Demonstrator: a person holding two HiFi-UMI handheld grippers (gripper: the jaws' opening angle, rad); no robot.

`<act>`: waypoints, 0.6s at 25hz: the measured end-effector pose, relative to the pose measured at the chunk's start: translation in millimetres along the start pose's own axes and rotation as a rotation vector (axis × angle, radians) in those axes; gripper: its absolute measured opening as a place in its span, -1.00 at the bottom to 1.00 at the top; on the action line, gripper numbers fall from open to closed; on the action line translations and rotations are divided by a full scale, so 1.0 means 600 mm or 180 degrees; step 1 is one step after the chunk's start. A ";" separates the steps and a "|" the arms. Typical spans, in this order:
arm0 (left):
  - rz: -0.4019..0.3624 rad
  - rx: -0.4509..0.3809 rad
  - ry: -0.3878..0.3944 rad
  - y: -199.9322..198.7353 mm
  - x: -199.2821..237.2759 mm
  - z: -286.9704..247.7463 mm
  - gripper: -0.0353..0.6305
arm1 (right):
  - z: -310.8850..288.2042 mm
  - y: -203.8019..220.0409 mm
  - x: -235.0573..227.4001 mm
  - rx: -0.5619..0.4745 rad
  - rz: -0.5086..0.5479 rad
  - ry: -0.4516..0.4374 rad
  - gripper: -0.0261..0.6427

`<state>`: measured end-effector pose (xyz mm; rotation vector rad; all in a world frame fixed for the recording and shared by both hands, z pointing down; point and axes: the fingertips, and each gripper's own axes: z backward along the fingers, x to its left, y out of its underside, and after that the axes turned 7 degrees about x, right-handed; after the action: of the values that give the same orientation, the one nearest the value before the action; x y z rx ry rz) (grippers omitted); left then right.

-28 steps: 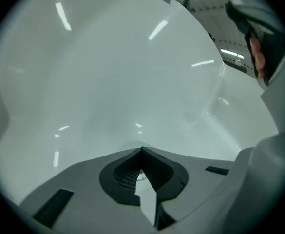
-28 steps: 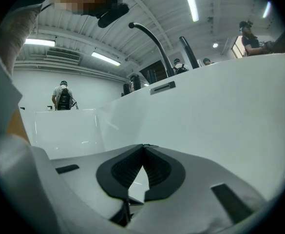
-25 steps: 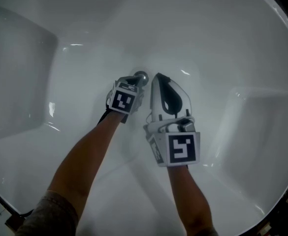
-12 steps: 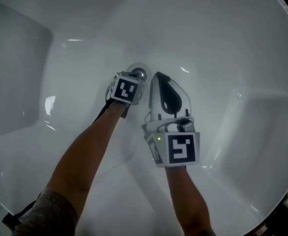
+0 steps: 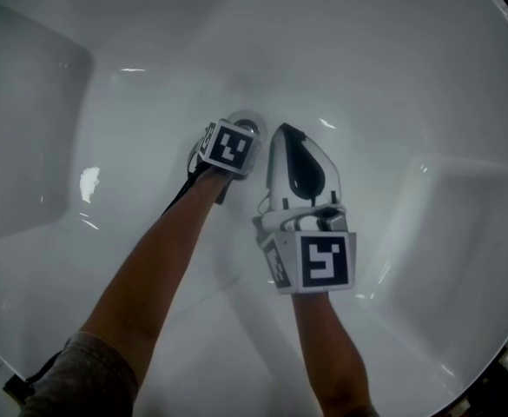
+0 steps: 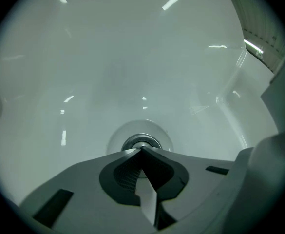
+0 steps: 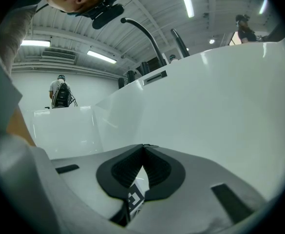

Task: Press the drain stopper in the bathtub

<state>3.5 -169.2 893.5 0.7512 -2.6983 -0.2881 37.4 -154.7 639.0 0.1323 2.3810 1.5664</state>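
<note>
Drain stopper (image 6: 141,141) at the bottom of the bathtub (image 5: 141,102): a metal knob in a shallow round recess in the white floor. Left gripper (image 6: 142,150) clenched on nothing, tips met in a single point aimed at the stopper's near edge. Closed, most likely, to give one firm nose for pushing rather than two prongs that could straddle the knob. Touching the knob or just above it: cannot tell from either view. Left forearm (image 5: 162,263) stretched long and straight down into the tub, wrist turned so the marker cube (image 5: 229,146) faces up and covers most of the stopper in the head view. Right gripper (image 5: 281,130) likewise clenched and empty, just beside the left one, nose directed at the far tub wall and not at the drain. Seemingly parked out of the way, with no part in the press. Right forearm (image 5: 327,354) less extended, running nearly straight ahead.
</note>
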 end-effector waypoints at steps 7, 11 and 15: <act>0.0132 0.0011 0.0056 0.003 0.003 0.001 -0.87 | -0.001 0.002 -0.004 0.0004 0.0020 0.0009 -0.91; 0.0193 -0.0050 0.0081 0.009 0.002 0.016 -0.87 | 0.001 0.002 -0.004 0.0035 0.0035 0.0029 -0.91; 0.0401 0.0061 0.0114 0.030 0.000 0.042 -0.87 | 0.012 -0.025 0.005 -0.0005 0.0008 0.0030 -0.91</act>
<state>-14.0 -151.7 874.9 0.5830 -2.7036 -0.2165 37.6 -153.5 622.1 0.1280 2.3878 1.5734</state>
